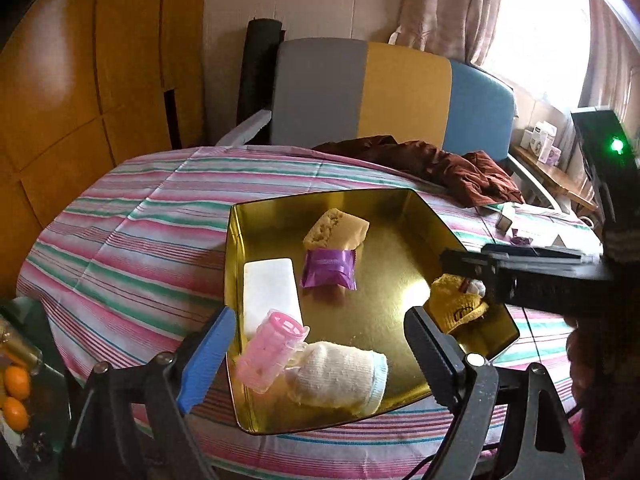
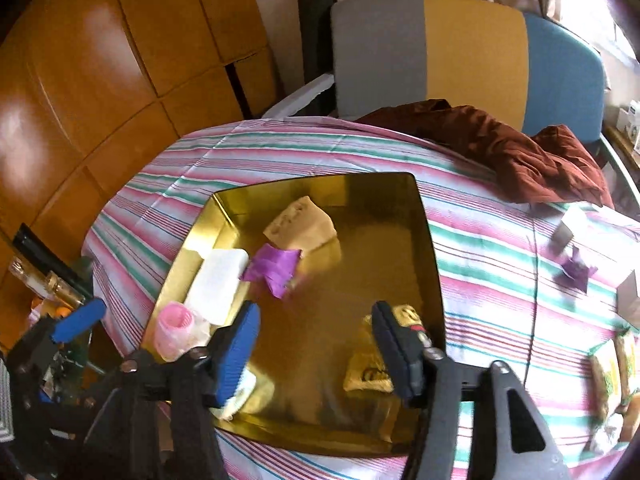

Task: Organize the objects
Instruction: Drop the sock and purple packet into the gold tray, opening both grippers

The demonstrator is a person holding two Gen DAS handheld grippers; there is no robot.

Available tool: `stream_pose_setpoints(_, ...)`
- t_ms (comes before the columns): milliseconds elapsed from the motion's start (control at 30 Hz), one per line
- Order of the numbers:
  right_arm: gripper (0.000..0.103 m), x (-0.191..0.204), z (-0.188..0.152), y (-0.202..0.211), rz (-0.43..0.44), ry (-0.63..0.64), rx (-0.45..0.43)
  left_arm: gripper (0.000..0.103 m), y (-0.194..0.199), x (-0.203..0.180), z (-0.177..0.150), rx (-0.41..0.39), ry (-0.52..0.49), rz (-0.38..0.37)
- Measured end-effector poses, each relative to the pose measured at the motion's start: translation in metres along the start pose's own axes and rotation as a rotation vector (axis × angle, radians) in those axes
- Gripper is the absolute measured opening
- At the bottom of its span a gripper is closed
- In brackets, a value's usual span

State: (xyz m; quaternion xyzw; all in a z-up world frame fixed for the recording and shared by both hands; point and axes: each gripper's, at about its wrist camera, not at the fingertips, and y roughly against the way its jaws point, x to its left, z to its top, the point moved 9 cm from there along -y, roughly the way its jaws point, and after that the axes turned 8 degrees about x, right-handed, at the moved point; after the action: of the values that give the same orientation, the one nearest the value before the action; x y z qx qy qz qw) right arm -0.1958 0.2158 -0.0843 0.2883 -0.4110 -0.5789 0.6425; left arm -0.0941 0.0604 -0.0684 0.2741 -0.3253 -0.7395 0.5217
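Note:
A gold tin tray (image 1: pixel 400 240) (image 2: pixel 360 216) sits on the striped tablecloth. In it lie a white block (image 1: pixel 270 294) (image 2: pixel 218 280), a purple packet (image 1: pixel 329 268) (image 2: pixel 274 266), a tan sponge-like piece (image 1: pixel 335 229) (image 2: pixel 300 226), a pink plastic cup (image 1: pixel 270 350) (image 2: pixel 174 330), a white sock (image 1: pixel 340 374) and a yellow knit item (image 1: pixel 456 304) (image 2: pixel 370 364). My left gripper (image 1: pixel 320 350) is open over the tray's near edge, around the cup and sock. My right gripper (image 2: pixel 316 344) is open above the tray, its right finger beside the yellow item.
A dark red cloth (image 1: pixel 452 166) (image 2: pixel 520 152) lies at the table's far side before a grey, yellow and blue chair (image 1: pixel 392 92). Small boxes and a purple wrapper (image 2: pixel 576 270) lie on the right. Oranges (image 1: pixel 16 396) sit lower left. Wooden cabinets stand on the left.

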Motion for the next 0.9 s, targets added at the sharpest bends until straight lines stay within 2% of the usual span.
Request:
stream_pose_setpoints(233, 0.062, -0.013, -0.014, 0.004, -0.027, -0.023, -0.012, 0.088, 0.005, -0.009, 0.001, -0.016, -0.038, 0.027)
stream_pose_setpoints(500, 0.062, -0.036, -0.028, 0.013, -0.053, -0.073, -0.022, 0.090, 0.005, -0.025, 0.002, -0.016, -0.077, 0.022)
stream_pose_setpoints(900, 0.062, -0.116, -0.066, 0.026, -0.117, -0.254, 0.000, 0.090, -0.002, -0.066, 0.013, -0.014, -0.163, -0.025)
